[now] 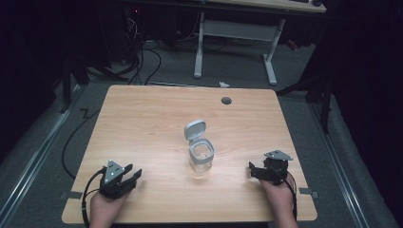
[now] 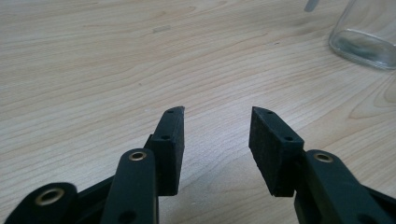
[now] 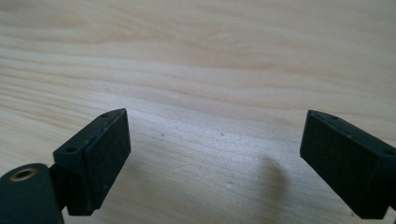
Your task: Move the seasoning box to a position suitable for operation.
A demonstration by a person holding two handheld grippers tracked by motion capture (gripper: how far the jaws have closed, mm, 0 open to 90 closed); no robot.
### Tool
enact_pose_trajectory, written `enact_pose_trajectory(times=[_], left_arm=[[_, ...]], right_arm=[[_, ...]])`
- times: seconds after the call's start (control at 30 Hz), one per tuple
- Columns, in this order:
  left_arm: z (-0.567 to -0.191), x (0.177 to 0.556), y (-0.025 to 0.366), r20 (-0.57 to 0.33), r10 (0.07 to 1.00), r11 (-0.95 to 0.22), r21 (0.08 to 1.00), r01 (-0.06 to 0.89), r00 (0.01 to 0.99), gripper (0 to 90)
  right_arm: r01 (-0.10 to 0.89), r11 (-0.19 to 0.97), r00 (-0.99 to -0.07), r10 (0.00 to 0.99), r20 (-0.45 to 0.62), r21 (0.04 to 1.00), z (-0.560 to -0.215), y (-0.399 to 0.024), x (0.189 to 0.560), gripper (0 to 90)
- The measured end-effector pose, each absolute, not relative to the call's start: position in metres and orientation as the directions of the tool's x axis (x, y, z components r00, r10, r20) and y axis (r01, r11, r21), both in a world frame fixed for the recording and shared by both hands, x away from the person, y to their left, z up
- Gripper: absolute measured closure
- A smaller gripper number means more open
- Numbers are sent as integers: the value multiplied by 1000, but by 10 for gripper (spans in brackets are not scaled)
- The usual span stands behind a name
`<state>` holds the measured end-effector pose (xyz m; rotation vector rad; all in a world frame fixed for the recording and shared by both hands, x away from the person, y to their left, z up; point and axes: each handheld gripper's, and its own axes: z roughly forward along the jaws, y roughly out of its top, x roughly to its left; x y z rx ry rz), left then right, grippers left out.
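Both grippers wait apart at the near edge, the glass jar standing untouched between them.

The jar point(image 1: 201, 160) stands upright near the middle of the wooden table point(image 1: 142, 118), its grey flip lid point(image 1: 195, 129) swung up and open behind the mouth. The left gripper point(image 1: 132, 175) rests by the near left corner with its jaws spread on nothing; from its own view the jar's base point(image 2: 366, 39) sits off to the upper right. The right gripper point(image 1: 253, 169) hovers by the near right, jaws parted wider, bare wood beneath. I judge this the approach step: next, one gripper must steady the glass body while the other reaches the lid.
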<state>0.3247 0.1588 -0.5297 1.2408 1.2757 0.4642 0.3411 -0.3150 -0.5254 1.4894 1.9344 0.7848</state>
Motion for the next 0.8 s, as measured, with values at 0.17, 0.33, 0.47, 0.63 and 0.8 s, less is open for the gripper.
enact_pose_trajectory(times=[0.17, 0.33, 0.47, 0.63, 0.8], left_arm=[[-528, 326, 153, -463, 827, 351, 868, 350, 319, 562], [-528, 325, 146, -447, 828, 329, 877, 352, 340, 580], [-527, 324, 146, -458, 818, 336, 871, 358, 348, 582], [-526, 322, 146, -460, 812, 336, 872, 356, 359, 580], [-530, 322, 144, -455, 813, 326, 873, 361, 365, 564]], right_arm=[[577, 192, -278, 960, -31, 794, -515, -309, 328, 151], [541, 166, -320, 947, 20, 824, -508, -302, 317, 407], [510, 191, -356, 934, 4, 839, -505, -286, 317, 697], [506, 204, -390, 921, 11, 838, -507, -270, 323, 838], [527, 234, -414, 910, 6, 817, -508, -250, 336, 882]])
